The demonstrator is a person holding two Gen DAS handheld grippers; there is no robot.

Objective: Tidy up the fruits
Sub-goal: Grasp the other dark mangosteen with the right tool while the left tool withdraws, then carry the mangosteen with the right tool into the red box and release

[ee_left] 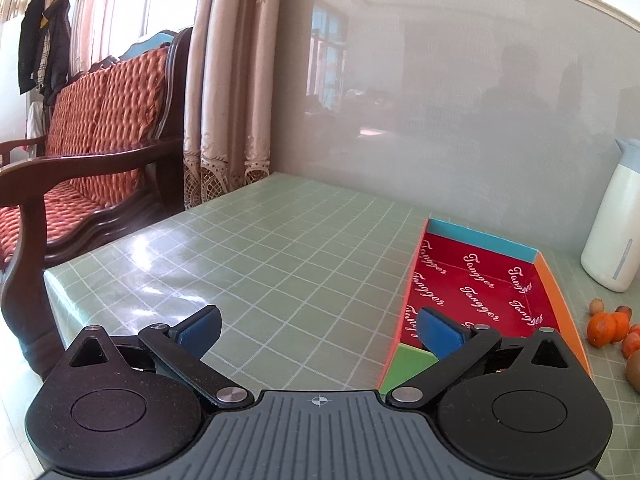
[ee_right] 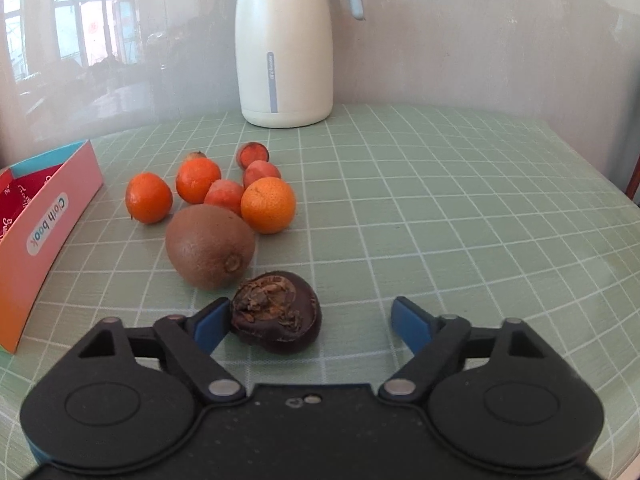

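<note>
Right wrist view: right gripper (ee_right: 310, 318) fingers spread wide, straddling the dark water chestnut (ee_right: 276, 312) for pickup; left gripper (ee_left: 318, 330) gapes empty beside the box (ee_left: 556, 292).

The right gripper (ee_right: 310, 320) is standing with jaws spread wide over the green checked tablecloth (ee_right: 460, 208). A dark water chestnut (ee_right: 276, 312) is sitting between the fingers, touching the left one, with bare cloth showing beside the right one. Just beyond, a kiwi (ee_right: 210, 246) and a cluster of tangerines (ee_right: 268, 206) are crowding the way toward the white jug (ee_right: 284, 48). The open box (ee_right: 44, 216) is walling off the left. To the right, bare cloth is lying open.
</note>
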